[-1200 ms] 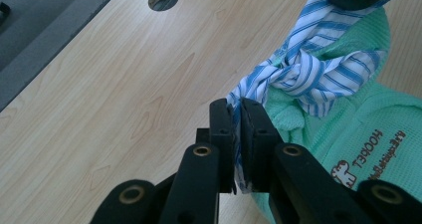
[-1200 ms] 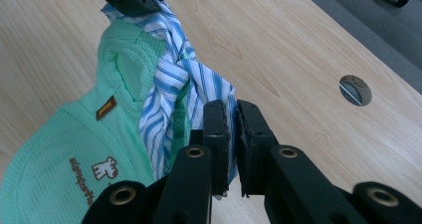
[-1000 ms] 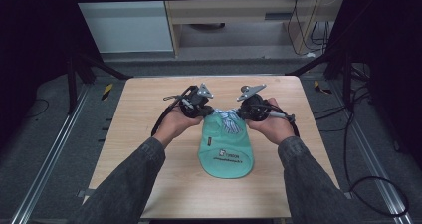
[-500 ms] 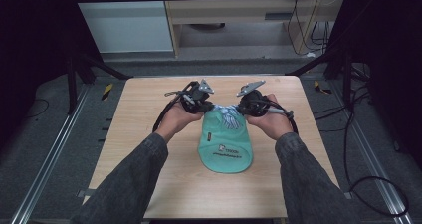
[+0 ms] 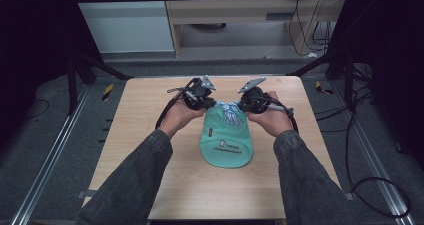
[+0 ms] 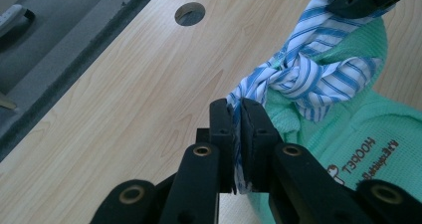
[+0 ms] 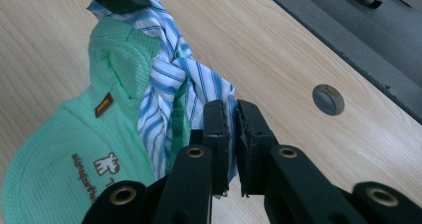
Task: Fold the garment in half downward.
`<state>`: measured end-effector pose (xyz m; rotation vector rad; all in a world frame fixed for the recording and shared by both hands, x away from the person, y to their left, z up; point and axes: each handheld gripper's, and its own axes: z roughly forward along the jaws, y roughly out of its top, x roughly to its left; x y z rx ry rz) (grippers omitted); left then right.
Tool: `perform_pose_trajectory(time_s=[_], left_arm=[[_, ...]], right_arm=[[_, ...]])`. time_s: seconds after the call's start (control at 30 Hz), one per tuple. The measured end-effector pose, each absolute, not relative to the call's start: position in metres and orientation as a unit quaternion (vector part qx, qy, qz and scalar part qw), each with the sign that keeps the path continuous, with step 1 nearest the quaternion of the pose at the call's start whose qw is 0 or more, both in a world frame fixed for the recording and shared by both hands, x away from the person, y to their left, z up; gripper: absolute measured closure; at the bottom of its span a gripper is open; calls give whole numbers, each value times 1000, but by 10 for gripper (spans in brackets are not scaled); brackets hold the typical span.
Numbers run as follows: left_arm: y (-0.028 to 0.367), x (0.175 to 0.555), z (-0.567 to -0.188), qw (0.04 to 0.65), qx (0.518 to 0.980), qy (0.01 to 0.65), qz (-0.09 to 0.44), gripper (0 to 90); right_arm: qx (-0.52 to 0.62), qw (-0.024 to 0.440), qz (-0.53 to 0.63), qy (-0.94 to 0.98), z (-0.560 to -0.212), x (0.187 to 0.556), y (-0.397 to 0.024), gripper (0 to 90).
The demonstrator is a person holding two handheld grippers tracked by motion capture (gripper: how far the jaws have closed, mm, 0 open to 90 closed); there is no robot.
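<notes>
A mint-green knitted garment with a printed logo lies on the wooden table. At its far end a blue-and-white striped cloth is tied in a knot. My left gripper is shut on one striped end, which runs between its jaws. My right gripper is shut on the other striped end. The two grippers face each other across the knot, one on each side. The green garment also lies beside the left jaws, and its brown label is seen from the right gripper.
A round cable hole sits in the tabletop near the far edge, and a capped hole near the right one. Dark floor and a metal frame surround the table. Bare wood lies to the left, right and front of the garment.
Both hands have shifted slightly toward the far edge, with the striped ends still held. The garment stays in place.
</notes>
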<state>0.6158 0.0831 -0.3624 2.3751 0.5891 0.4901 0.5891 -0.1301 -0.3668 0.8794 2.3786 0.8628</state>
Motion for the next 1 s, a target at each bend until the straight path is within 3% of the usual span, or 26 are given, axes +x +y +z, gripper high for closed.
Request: perform_pose_trajectory(time_s=[0.5,0.8,1.0], left_arm=[[85,600,-374,315,906,211,189,849],[82,614,-362,322,899,222,198,849],[77,603,-369,317,901,210,209,848]], right_arm=[[302,233,314,869,-378,573,-131,842],[313,243,318,861,-370,583,-130,841],[312,246,314,862,-375,580,-133,840]])
